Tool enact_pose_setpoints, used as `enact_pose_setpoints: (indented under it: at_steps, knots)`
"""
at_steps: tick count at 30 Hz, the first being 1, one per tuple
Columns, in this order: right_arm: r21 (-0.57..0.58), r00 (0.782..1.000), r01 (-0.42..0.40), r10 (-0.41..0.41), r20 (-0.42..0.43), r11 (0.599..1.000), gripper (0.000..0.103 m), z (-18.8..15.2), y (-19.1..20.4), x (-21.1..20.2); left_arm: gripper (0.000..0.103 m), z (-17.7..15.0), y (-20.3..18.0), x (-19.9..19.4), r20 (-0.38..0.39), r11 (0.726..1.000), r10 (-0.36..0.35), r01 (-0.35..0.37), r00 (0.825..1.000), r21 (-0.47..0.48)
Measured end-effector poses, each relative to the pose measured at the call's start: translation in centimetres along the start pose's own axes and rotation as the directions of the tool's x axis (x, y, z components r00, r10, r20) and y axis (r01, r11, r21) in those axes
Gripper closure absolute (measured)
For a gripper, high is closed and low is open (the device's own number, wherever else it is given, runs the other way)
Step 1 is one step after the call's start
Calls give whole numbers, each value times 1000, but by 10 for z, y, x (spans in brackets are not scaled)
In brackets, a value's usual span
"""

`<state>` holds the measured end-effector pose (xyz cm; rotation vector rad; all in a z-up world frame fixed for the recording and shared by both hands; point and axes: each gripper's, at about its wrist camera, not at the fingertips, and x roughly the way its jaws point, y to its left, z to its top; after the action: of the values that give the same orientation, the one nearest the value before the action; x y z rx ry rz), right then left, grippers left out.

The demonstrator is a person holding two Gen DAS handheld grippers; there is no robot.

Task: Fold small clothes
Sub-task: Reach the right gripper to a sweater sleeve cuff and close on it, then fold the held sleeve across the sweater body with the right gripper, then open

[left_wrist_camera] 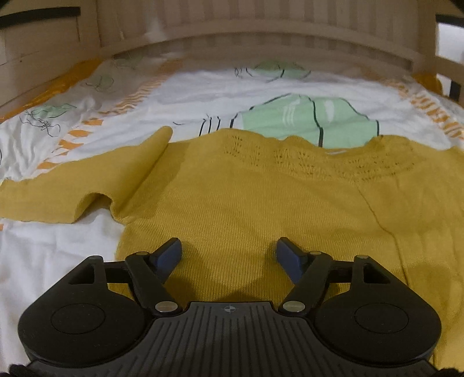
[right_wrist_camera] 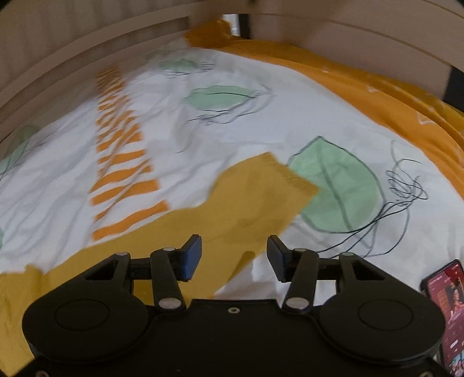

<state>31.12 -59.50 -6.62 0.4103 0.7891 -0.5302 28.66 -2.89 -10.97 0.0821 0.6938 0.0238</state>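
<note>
A: Start close in; what are the tongs doing?

B: The left gripper (left_wrist_camera: 228, 255) is released, its blue pads (left_wrist_camera: 169, 255) spread wide with nothing between them, over the lower body of the mustard knit sweater (left_wrist_camera: 261, 203); the right gripper (right_wrist_camera: 234, 255) is likewise released and holds nothing, its left pad over a sleeve (right_wrist_camera: 255, 197) of the same garment, its right pad over bare sheet

A: And the sweater itself?

B: Spread flat on the bedsheet (left_wrist_camera: 203, 84), white with green leaves and orange stripes; one sleeve (left_wrist_camera: 43, 197) stretches out to the left in the left wrist view, with a fold of knit standing up near the shoulder; the openwork yoke lies at the far edge

A: Anything else?

B: A phone (right_wrist_camera: 448, 313) with a lit screen lies at the right edge of the right wrist view; beyond the sheet, a slatted wooden bed frame (left_wrist_camera: 261, 26)
</note>
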Motion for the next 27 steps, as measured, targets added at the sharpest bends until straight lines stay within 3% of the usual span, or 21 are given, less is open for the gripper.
enact_pose_setpoints:
  at_steps: [7, 14, 15, 17, 18, 23, 27]
  knots:
    - [128, 1000, 21, -18, -26, 992, 39, 6, -27, 25, 28, -1, 3, 3, 13, 999, -25, 26, 1000, -32]
    - [223, 999, -34, 40, -23, 974, 37, 0, -32, 46, 28, -2, 3, 6, 9, 999, -31, 31, 999, -39]
    - [226, 999, -46, 50, -13, 973, 41, -2, -30, 46, 28, -2, 3, 6, 6, 999, -32, 32, 999, -40]
    - [237, 997, -80, 82, 0, 968, 61, -3, -28, 48, 28, -2, 2, 6, 3, 999, -30, 30, 1000, -37]
    - [245, 995, -93, 97, -4, 965, 90, -3, -27, 49, 28, -2, 2, 6, 2, 999, -28, 28, 1000, -34]
    - [191, 992, -124, 119, 41, 974, 88, 3, -5, 27, 28, 2, 2, 6, -14, 999, -31, 30, 999, -32]
    - [110, 972, -221, 210, 110, 969, 88, 15, 28, -17, 28, 5, 4, 4, -36, 999, -45, 44, 998, -25]
